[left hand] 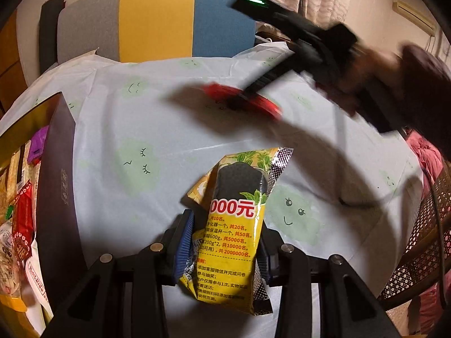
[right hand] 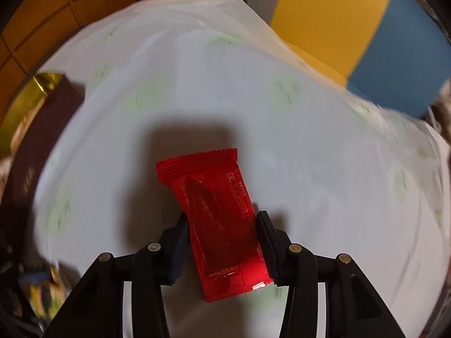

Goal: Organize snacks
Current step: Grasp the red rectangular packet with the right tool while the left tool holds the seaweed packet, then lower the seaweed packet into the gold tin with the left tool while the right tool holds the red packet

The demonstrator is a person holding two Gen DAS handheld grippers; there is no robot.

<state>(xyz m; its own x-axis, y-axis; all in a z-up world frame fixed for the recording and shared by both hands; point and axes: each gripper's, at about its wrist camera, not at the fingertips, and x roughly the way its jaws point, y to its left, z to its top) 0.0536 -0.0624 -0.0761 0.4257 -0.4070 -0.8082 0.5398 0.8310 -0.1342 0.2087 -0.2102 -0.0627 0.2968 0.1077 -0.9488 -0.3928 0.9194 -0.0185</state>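
Scene: worktop [left hand: 169, 129] under pale cloth w/ green smiley print; dark gift box [left hand: 60, 186] at left edge, already holding assorted snacks
Left gripper [left hand: 222, 242]: jaws closed on yellow snack pack [left hand: 234, 225]; pack sticks up and fwd between the pads, clear of the cloth by the look of it
Right gripper [right hand: 222, 242]: jaws narrowed around red snack packet [right hand: 214, 219]; pads at or v. near its long edges; firm pinch can't be confirmed; packet seems to lie flat on cloth
Box vs. packets: box well apart from red packet; nearer the yellow one
Step in hand (est.): secure red packet, then carry both to box
How to do well: squeeze mid-body, not the crimped end seals; lift straight before swinging left; keep the two grippers from crossing; drop yellow first since it's closer
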